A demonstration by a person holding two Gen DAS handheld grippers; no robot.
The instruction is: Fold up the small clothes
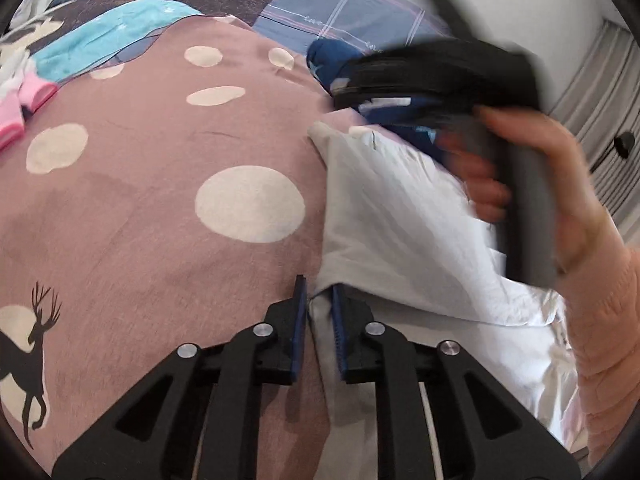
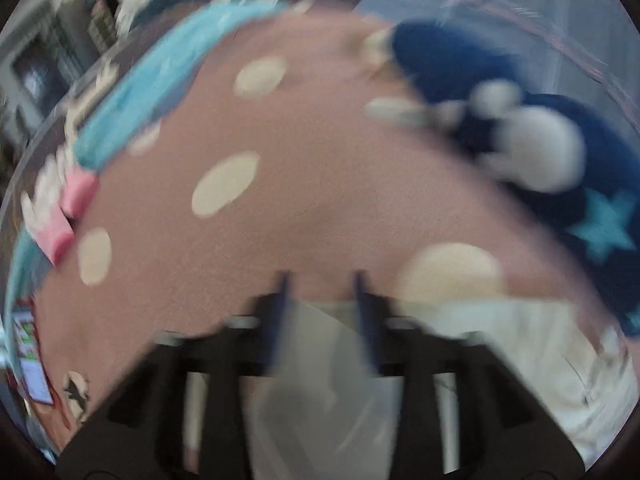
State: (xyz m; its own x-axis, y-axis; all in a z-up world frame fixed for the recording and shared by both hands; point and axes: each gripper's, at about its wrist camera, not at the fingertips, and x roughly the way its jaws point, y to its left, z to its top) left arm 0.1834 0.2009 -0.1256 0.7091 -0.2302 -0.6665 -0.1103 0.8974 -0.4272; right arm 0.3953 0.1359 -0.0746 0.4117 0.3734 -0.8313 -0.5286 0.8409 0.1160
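A white garment [image 1: 400,216] lies on the pink spotted bedspread [image 1: 160,184] at the right. My left gripper [image 1: 319,292] is shut on its near left edge, with the cloth pinched between the blue pads. The right gripper's body [image 1: 440,76] is a blur above the garment's far side, held by a hand [image 1: 560,184]. In the blurred right wrist view my right gripper [image 2: 320,284] stands open over the white garment [image 2: 500,344], its fingers apart with cloth lying between them.
A dark blue garment with stars [image 1: 332,60] [image 2: 540,128] lies beyond the white one. A light blue cloth [image 1: 108,44] and pink-and-white socks [image 1: 24,96] lie at the far left. A checked pillow [image 1: 352,8] is at the back.
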